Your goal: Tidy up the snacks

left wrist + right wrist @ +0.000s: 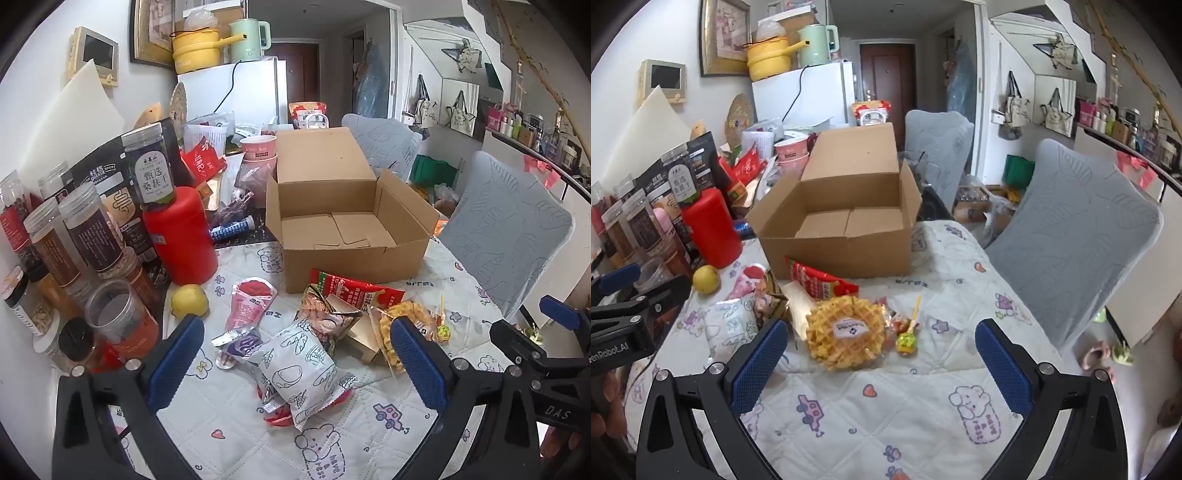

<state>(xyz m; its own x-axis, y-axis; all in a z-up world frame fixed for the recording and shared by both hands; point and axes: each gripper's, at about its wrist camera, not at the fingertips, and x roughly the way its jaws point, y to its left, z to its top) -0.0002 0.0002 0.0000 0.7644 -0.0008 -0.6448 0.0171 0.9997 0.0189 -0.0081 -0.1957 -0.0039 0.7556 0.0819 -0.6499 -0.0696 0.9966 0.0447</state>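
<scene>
Both tongs, left (295,363) and right (881,363), hovered wide and empty over the quilted surface (923,424). Nearest, in front of the empty cardboard box (343,236), lay a white printed snack packet (299,373), likely light, puffy and crinkly, best pinched across its middle. Right of it, also before the box, sat a wrapped waffle (847,338), probably brittle, needing a gentle grip at the rim.

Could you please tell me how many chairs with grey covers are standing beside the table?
2: the near chair stands at the table's right edge, and the far chair stands behind it, just past the cardboard box. Others may be hidden.
</scene>
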